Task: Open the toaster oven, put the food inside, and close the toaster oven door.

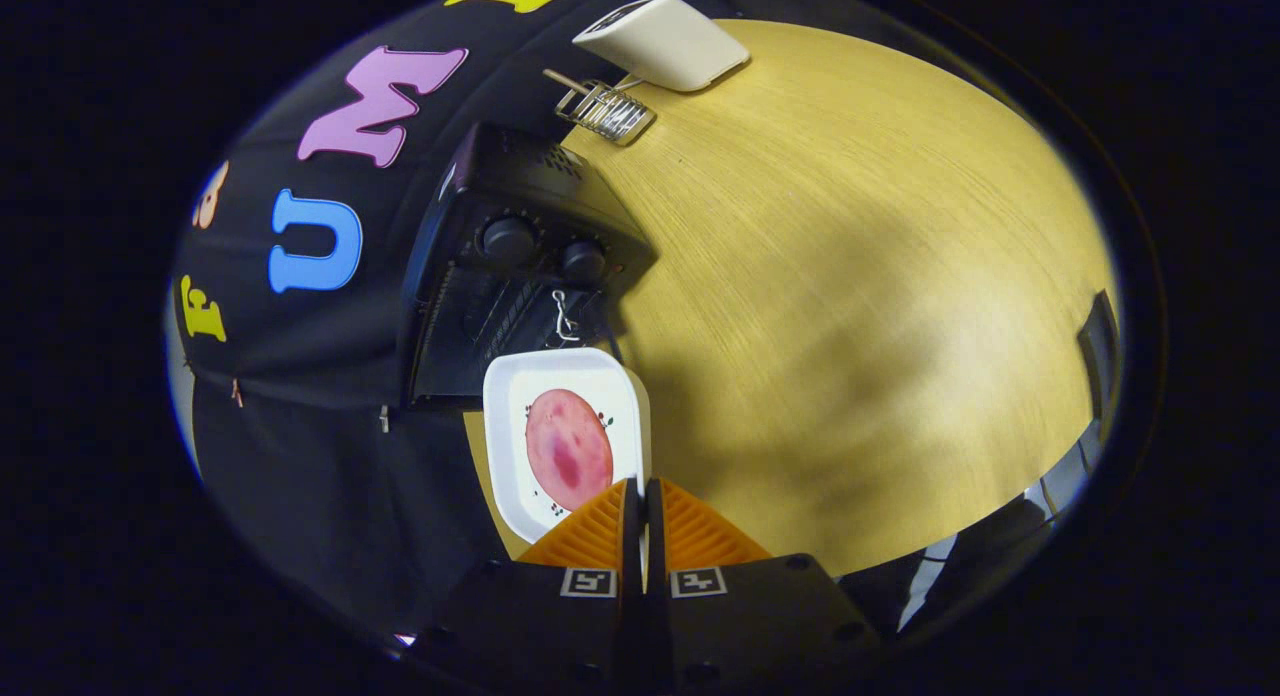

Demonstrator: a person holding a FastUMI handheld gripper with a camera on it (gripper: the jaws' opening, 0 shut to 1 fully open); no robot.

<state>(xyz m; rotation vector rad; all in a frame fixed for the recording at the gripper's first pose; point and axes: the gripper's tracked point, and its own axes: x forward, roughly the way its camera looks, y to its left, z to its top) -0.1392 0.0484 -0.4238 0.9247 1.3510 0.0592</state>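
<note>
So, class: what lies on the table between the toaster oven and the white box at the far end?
In the gripper view, a small wire rack lies between the toaster oven and the white box, on the table.

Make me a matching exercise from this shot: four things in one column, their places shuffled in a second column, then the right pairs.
1. white tray
2. toaster oven
3. wire rack
4. white box

A. against the booth wall, beyond the tray
B. pinched at its rim by the gripper fingers
C. farthest off on the table
D. on the table between oven and box

Pairs: 1-B, 2-A, 3-D, 4-C
</note>
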